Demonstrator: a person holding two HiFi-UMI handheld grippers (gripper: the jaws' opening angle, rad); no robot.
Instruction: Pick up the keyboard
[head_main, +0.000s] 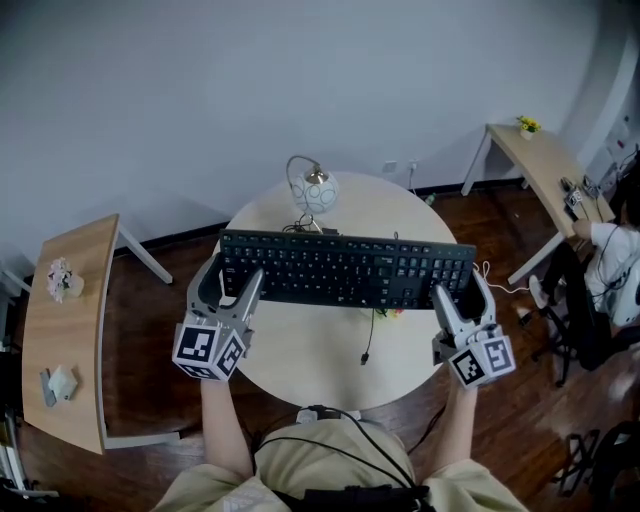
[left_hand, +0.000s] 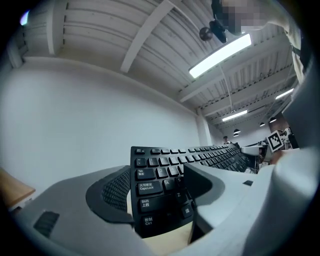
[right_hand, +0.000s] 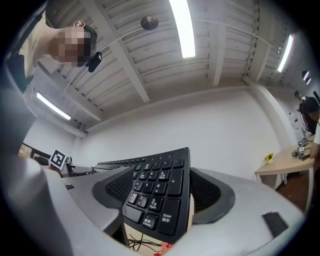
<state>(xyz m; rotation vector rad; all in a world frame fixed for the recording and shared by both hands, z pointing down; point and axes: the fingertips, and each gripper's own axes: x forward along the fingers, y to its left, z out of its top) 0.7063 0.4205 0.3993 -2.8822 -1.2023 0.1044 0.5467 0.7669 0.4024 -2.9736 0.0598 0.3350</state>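
A long black keyboard (head_main: 345, 268) hangs in the air above the round table (head_main: 310, 360), held at both ends. My left gripper (head_main: 228, 287) is shut on its left end, the pads clamping the Tab and Caps Lock side of the keyboard (left_hand: 160, 187). My right gripper (head_main: 465, 296) is shut on the right end, gripping the number-pad side of the keyboard (right_hand: 160, 195). The keyboard's cable (head_main: 368, 340) dangles below it toward the table.
A white globe lamp (head_main: 315, 190) stands at the table's far edge, just behind the keyboard. A wooden side table (head_main: 75, 330) stands at the left and a desk (head_main: 545, 160) at the back right. A chair with clothes (head_main: 600, 280) is at the right.
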